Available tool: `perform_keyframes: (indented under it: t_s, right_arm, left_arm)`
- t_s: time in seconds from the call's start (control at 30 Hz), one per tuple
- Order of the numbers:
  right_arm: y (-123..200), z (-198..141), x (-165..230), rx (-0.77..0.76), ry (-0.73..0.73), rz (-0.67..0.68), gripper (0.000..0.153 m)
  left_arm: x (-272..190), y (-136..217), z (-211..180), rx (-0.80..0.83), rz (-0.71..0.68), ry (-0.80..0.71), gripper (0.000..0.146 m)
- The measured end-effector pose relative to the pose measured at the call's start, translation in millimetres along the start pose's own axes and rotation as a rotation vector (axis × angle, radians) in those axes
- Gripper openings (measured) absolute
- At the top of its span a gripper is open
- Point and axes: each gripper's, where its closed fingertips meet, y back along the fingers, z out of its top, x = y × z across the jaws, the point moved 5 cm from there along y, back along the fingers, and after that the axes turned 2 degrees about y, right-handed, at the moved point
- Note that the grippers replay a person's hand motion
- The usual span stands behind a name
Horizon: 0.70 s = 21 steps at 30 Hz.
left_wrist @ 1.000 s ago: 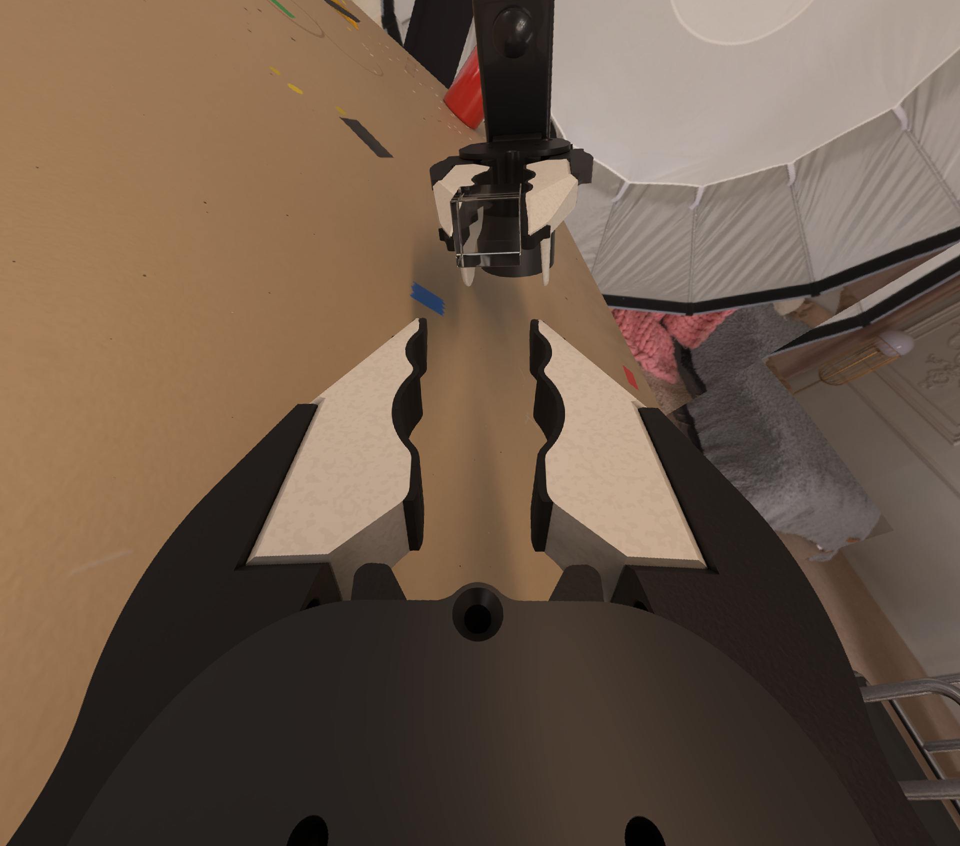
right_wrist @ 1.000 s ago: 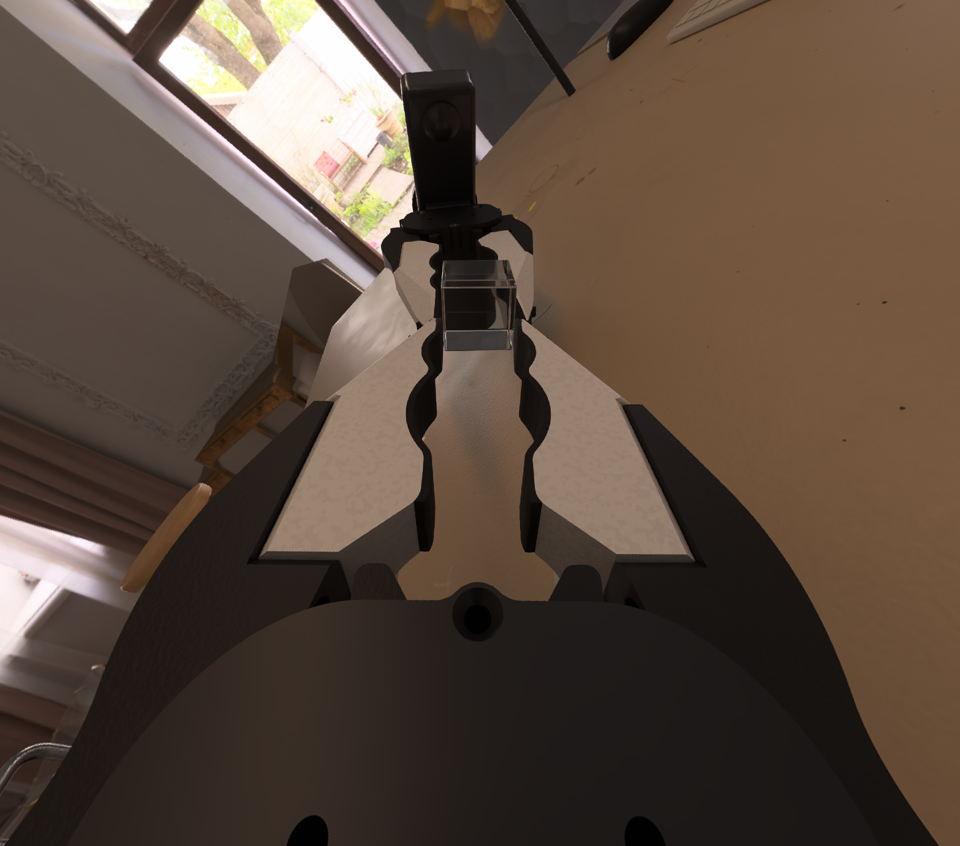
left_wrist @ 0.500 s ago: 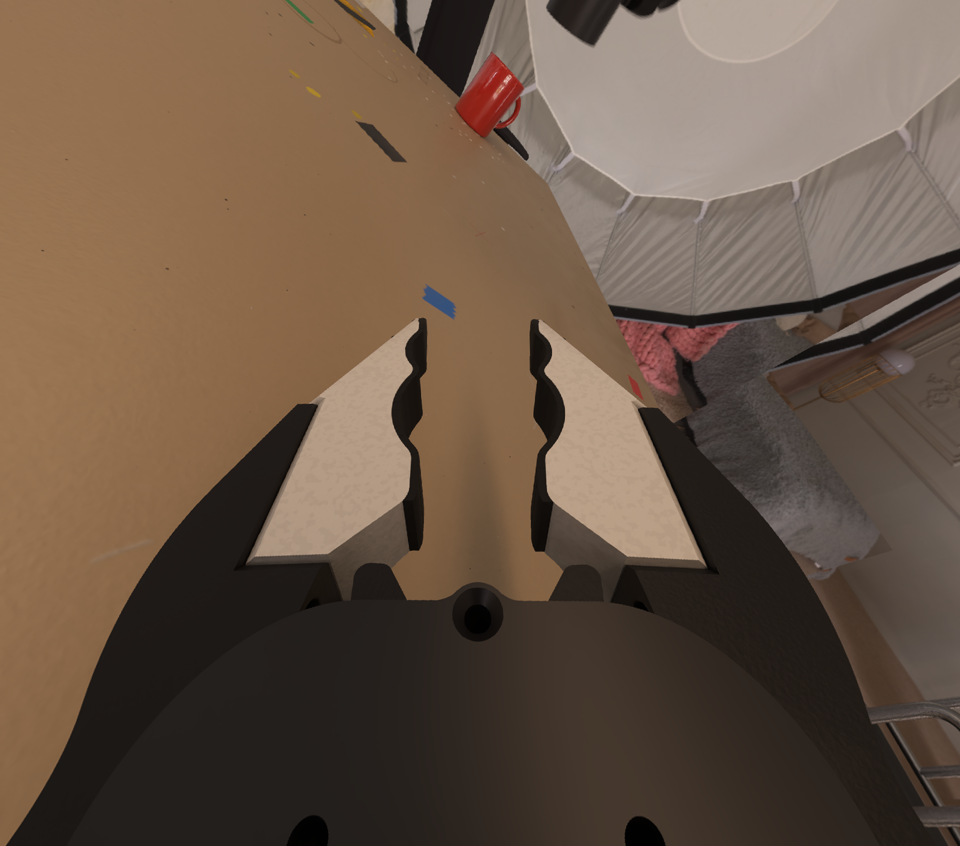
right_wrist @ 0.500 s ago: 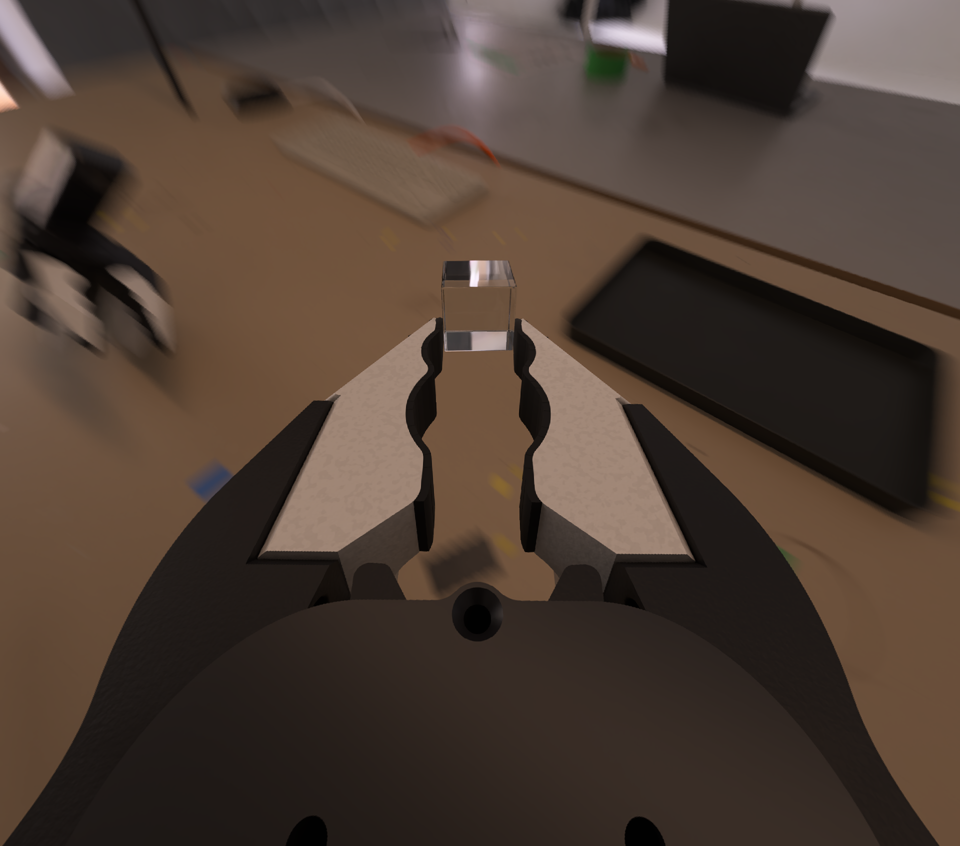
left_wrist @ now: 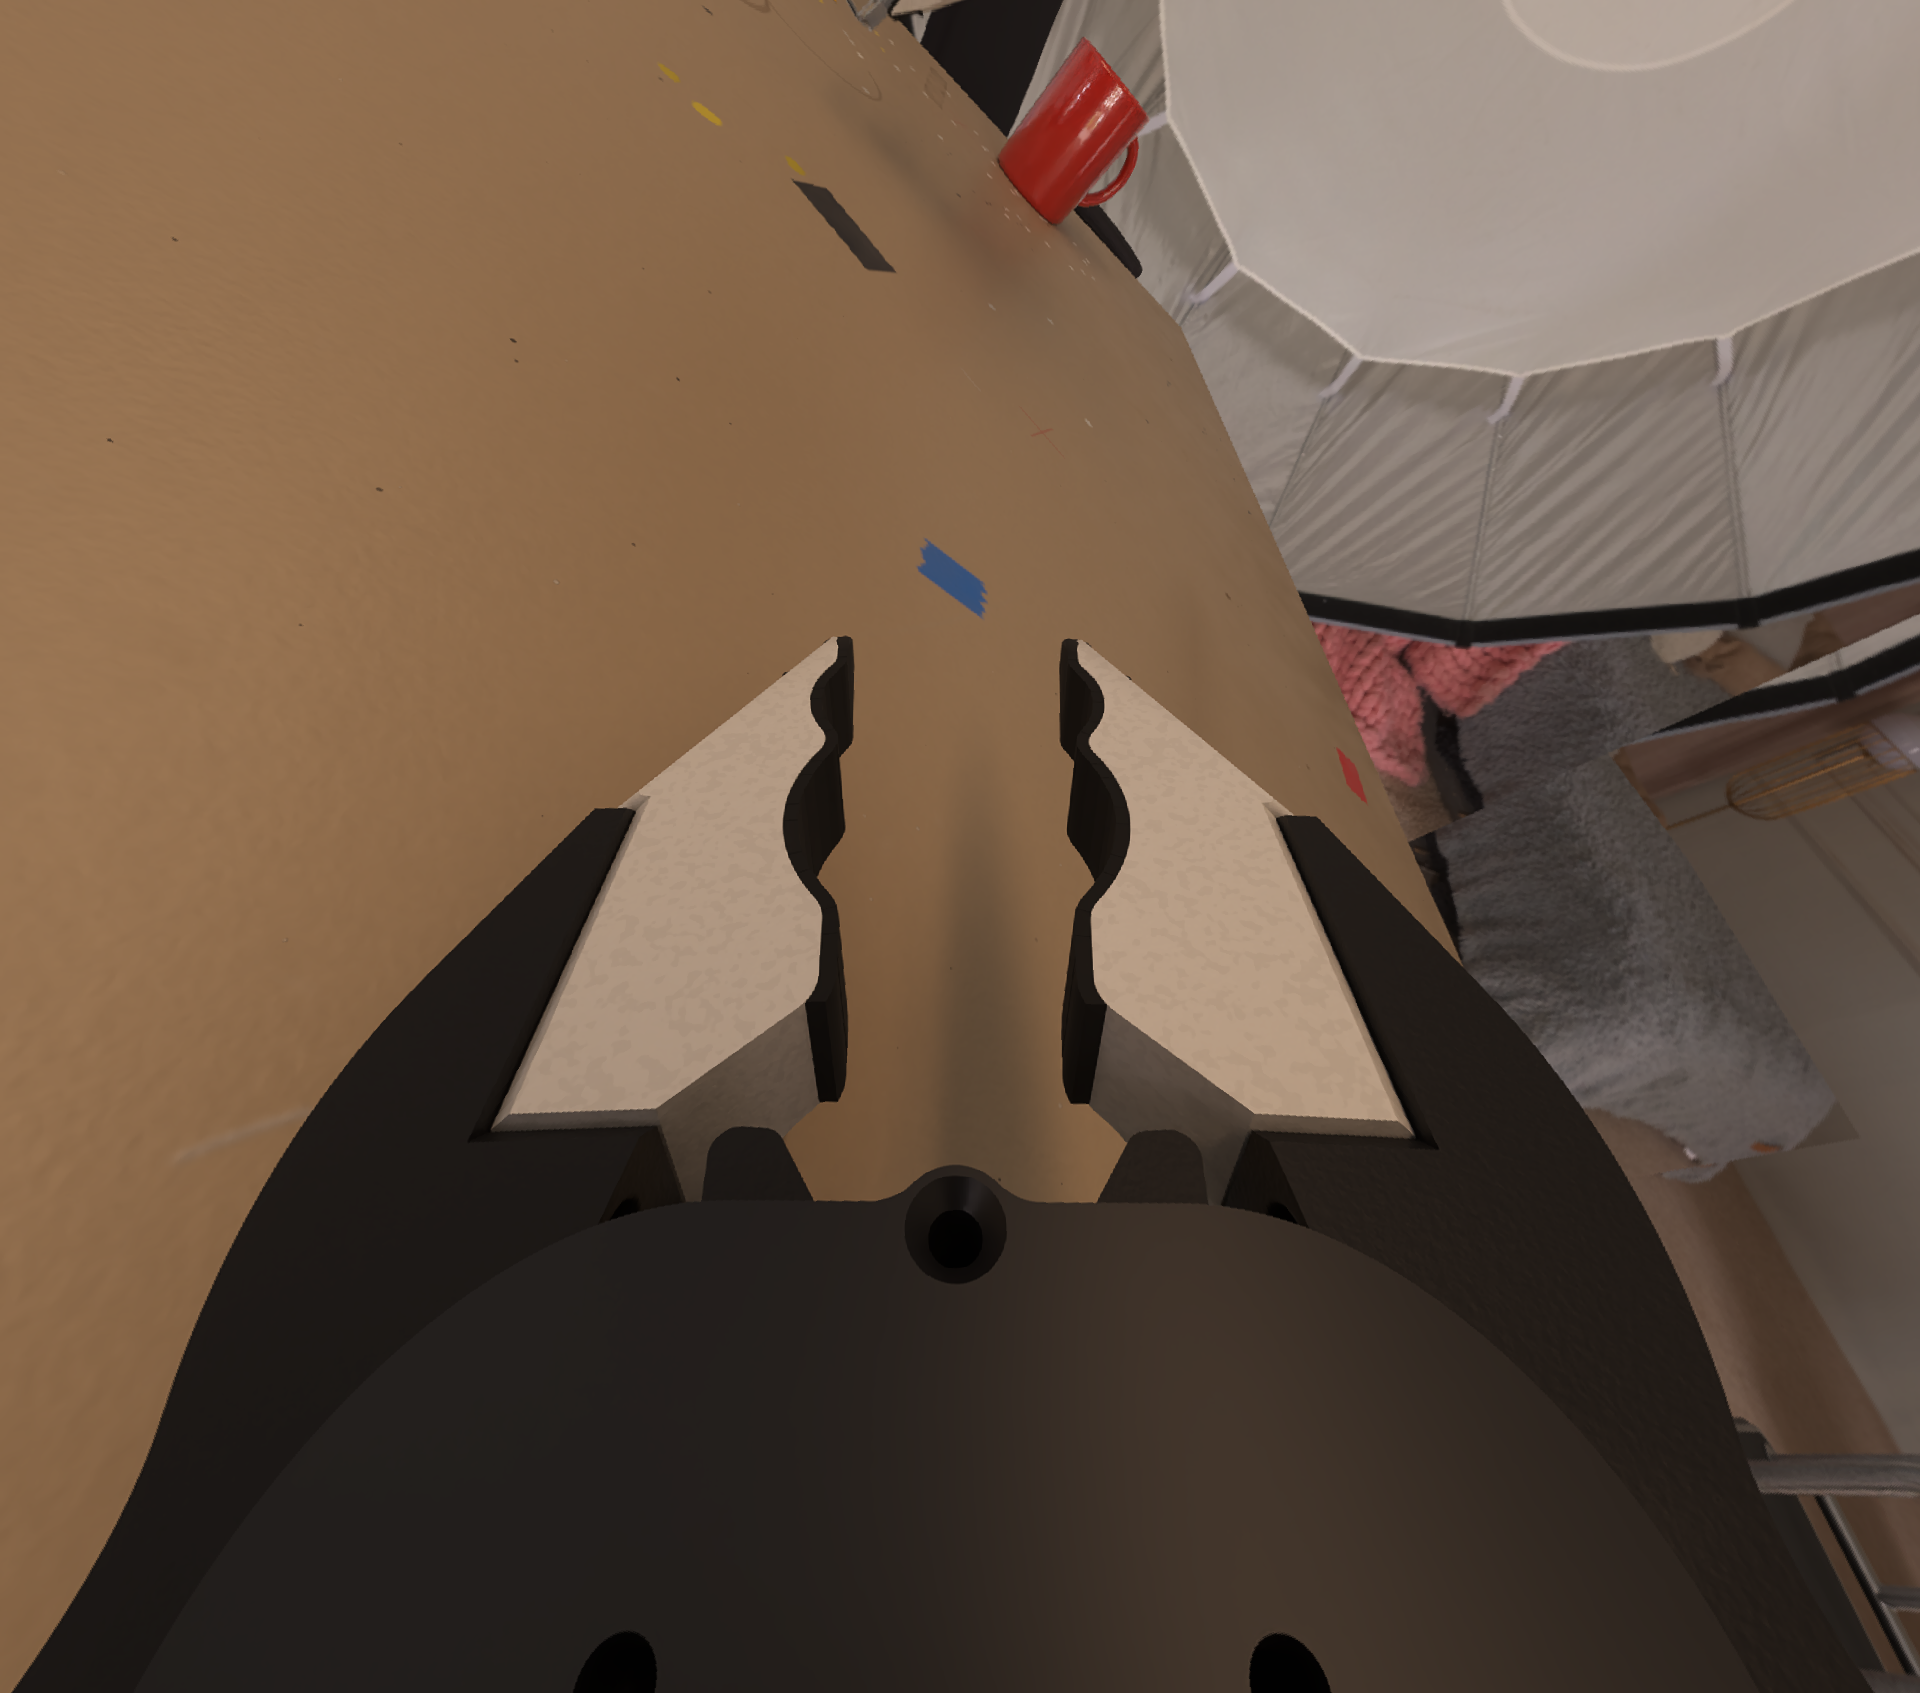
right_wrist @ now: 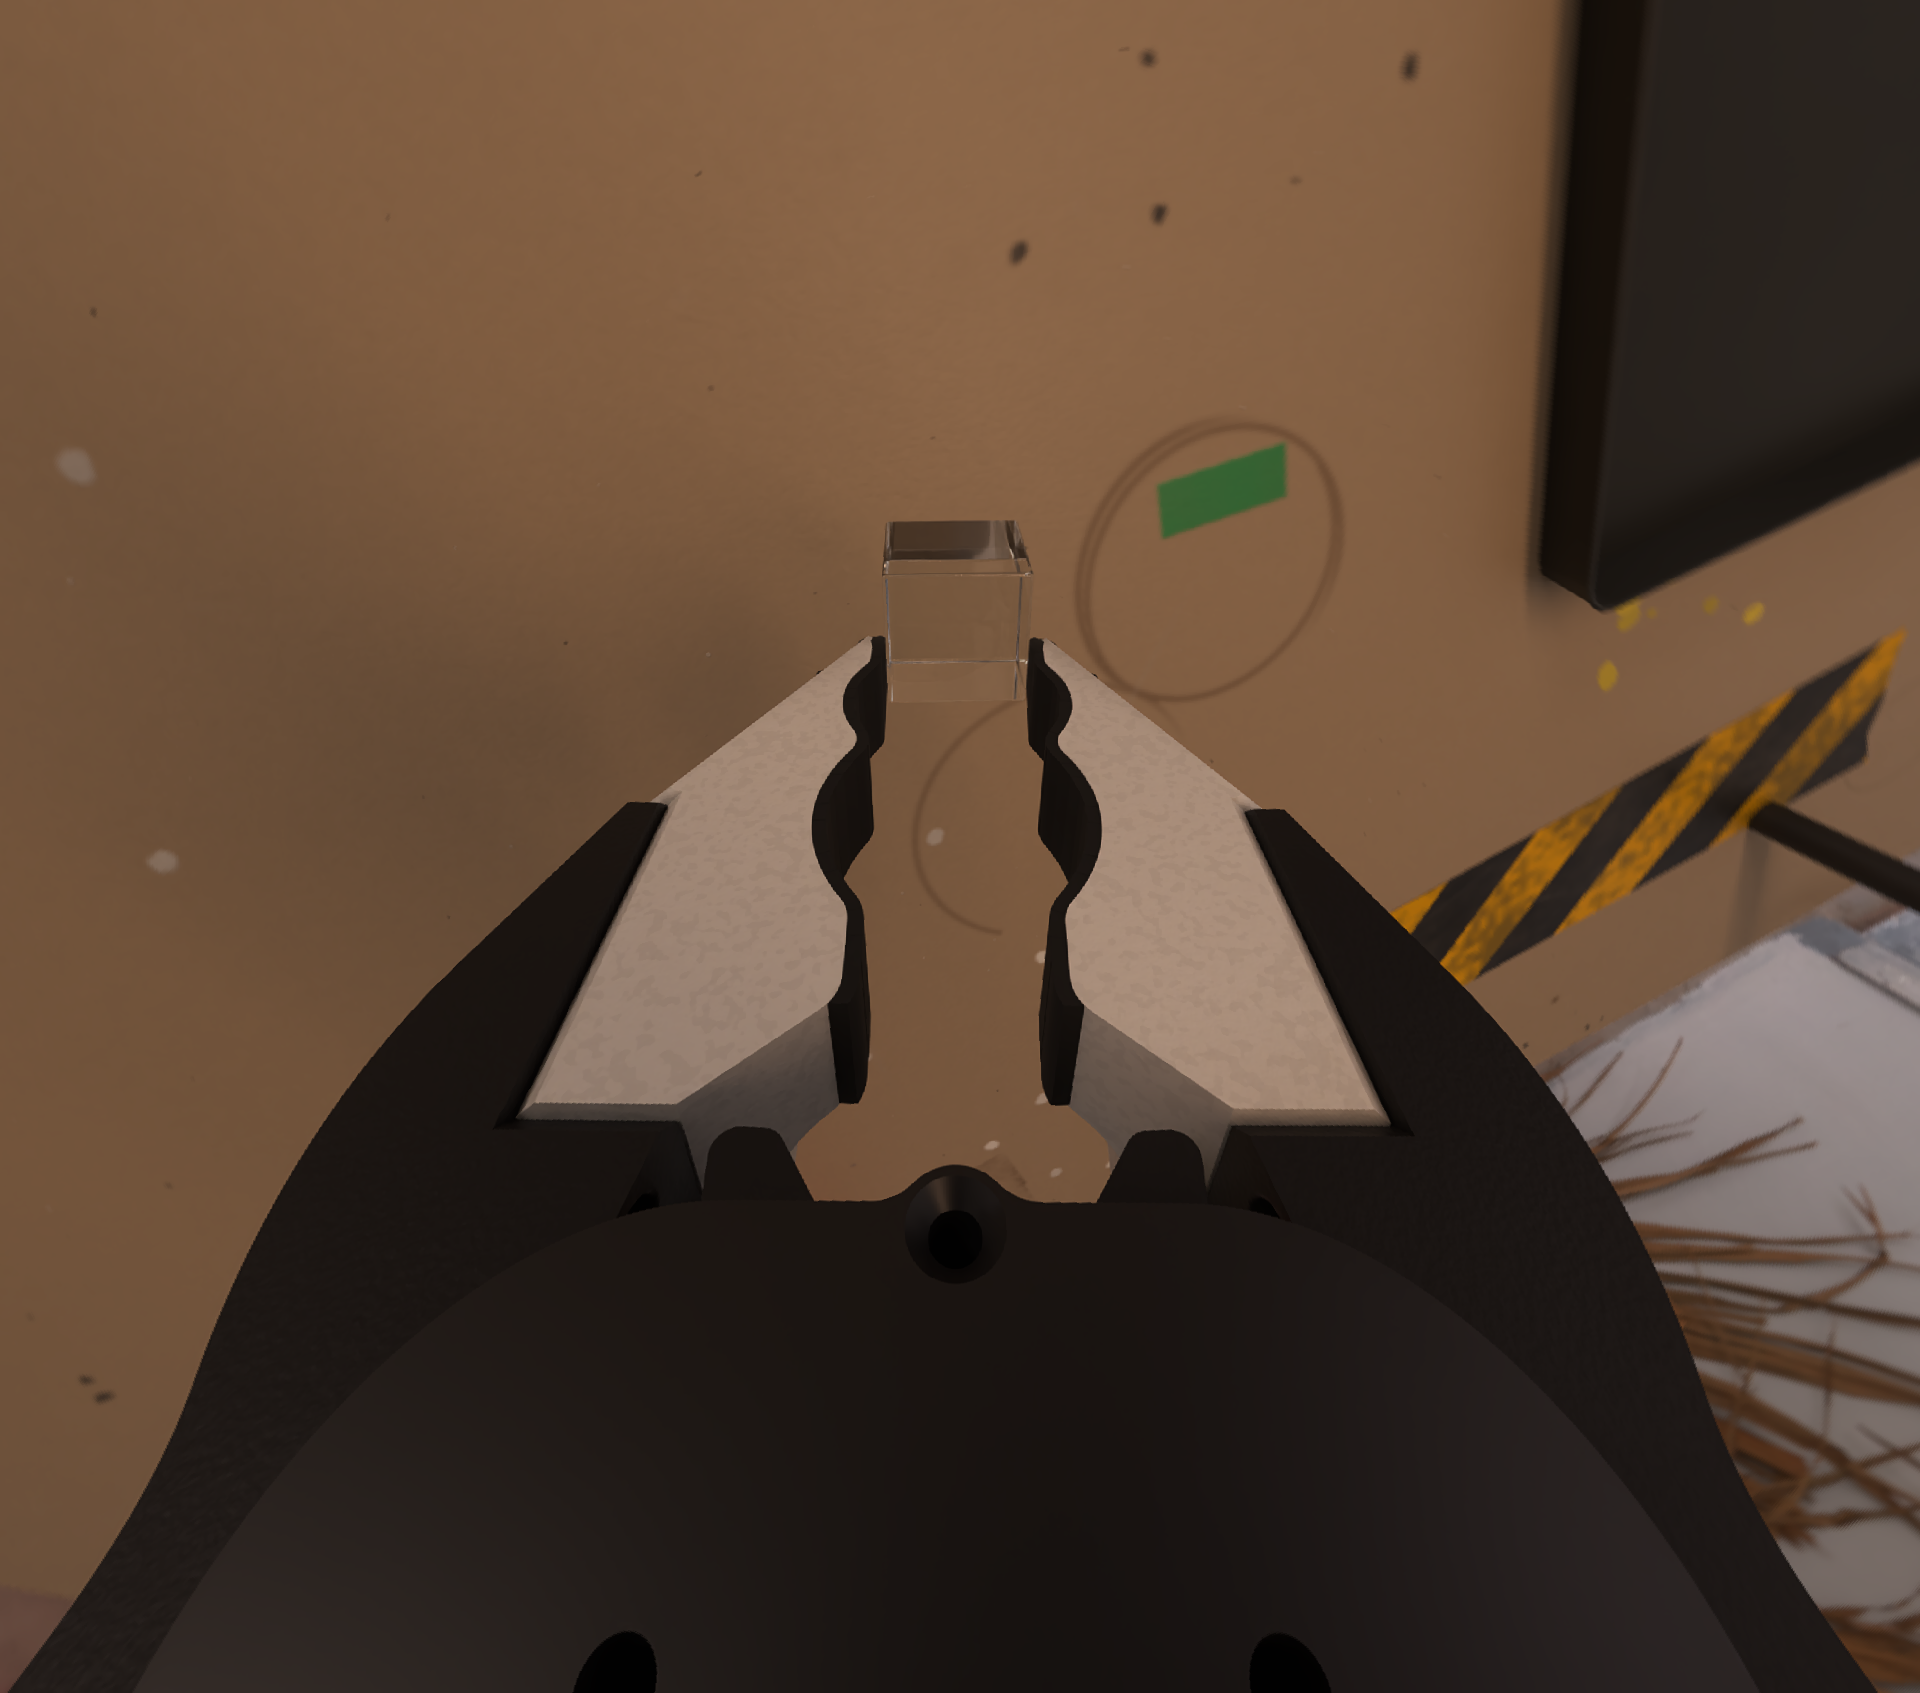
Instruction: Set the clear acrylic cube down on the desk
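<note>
The right claw (right_wrist: 954, 669) pinches the clear acrylic cube (right_wrist: 956, 620) at its tips above the bench (right_wrist: 520, 293); the left claw (left_wrist: 954, 646) gapes empty; next, I'd say, lower and release.

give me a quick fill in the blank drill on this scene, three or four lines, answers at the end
1. The clear acrylic cube is pinched at the fingertips of the ____ gripper.
2. The left gripper is open and holds ____.
3. The mug standing near the desk edge is ____ in colour.
4. The tape strip inside the drawn ring right of the cube is ____.

Missing words: right; nothing; red; green
</note>
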Motion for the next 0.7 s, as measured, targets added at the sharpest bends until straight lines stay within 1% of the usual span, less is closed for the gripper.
perform_keyframes:
  t_s: [0.23,0.43,0.57,0.7]
  right_arm:
    - [-22,-3,6,0.117,0.143,0.084,0.026]
    - [-28,-2,8,0.094,0.139,0.141,0.026]
    - [-29,-1,8,0.092,0.154,0.162,0.026]
    - [-29,0,9,0.082,0.163,0.185,0.026]
  left_arm:
    - [1,-5,2,-0.006,0.008,0.031,0.039]
    - [1,3,10,-0.035,0.040,-0.023,0.039]
    - [0,9,14,-0.073,0.053,-0.022,0.038]
    - [4,6,12,-0.061,0.057,-0.009,0.038]
